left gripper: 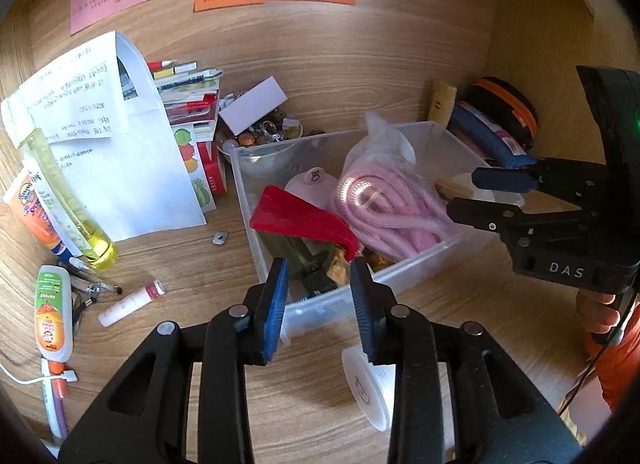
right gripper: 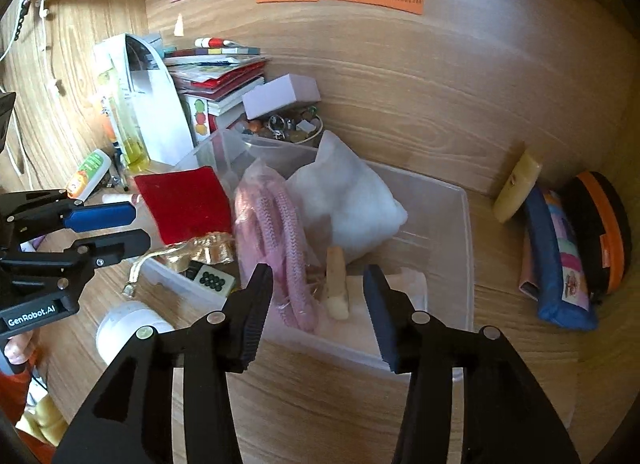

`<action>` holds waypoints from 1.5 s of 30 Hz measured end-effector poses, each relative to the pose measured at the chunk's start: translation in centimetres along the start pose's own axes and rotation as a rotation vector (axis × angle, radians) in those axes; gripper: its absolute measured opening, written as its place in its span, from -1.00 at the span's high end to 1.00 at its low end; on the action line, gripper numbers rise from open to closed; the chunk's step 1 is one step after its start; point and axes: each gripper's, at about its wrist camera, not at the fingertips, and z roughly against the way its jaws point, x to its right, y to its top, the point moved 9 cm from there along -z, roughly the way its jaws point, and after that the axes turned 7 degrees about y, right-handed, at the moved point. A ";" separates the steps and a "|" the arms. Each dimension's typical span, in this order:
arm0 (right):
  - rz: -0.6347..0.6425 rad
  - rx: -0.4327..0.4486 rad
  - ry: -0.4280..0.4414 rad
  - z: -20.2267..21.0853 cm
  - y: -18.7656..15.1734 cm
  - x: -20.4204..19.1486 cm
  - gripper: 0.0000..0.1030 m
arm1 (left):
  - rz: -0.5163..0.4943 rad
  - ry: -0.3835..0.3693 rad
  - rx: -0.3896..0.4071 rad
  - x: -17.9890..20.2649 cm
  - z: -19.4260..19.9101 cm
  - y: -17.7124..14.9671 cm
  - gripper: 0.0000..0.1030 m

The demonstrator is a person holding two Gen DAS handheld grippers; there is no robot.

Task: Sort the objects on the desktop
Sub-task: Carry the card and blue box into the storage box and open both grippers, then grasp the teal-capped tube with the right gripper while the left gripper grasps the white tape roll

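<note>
A clear plastic bin (left gripper: 404,276) (right gripper: 460,232) sits mid-desk, holding a red cloth pouch (left gripper: 304,220) (right gripper: 184,200), a bagged pink cord (left gripper: 384,208) (right gripper: 280,232), a white stuffed bag (right gripper: 352,200) and a gold trinket (right gripper: 200,250). My left gripper (left gripper: 320,288) is open and empty just before the bin's near wall; it also shows in the right wrist view (right gripper: 120,224). My right gripper (right gripper: 316,296) is open and empty over the bin's right end; it shows in the left wrist view (left gripper: 480,194). A white jar (left gripper: 366,388) (right gripper: 128,328) lies on the desk beside the left gripper.
Left of the bin lie a white lip balm stick (left gripper: 130,302), tubes (left gripper: 52,312), a yellow bottle (left gripper: 76,200), pens and folded paper (left gripper: 132,152). Stacked booklets (right gripper: 220,76) and a bowl of trinkets (right gripper: 288,124) stand behind. A blue pencil case (right gripper: 560,264) and orange-black case (right gripper: 600,232) lean at right.
</note>
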 end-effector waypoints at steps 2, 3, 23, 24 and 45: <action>-0.002 0.001 -0.002 0.5 -0.2 -0.2 0.02 | -0.009 0.011 0.013 0.1 0.6 -0.1 0.20; -0.003 0.002 -0.006 0.8 -0.3 -0.3 -0.06 | -0.011 0.015 0.021 0.1 1.0 -0.1 0.08; 0.039 -0.048 0.089 4.9 -8.7 -5.8 -0.19 | -0.005 0.052 0.015 0.2 4.8 -4.2 -0.43; 0.038 -0.051 0.097 5.1 -9.3 -6.1 -0.19 | -0.003 0.052 0.011 0.2 4.9 -4.6 -0.44; 0.129 -0.208 0.203 2.9 -16.1 -11.8 0.45 | -0.030 -0.015 -0.124 3.1 1.9 -8.8 -0.47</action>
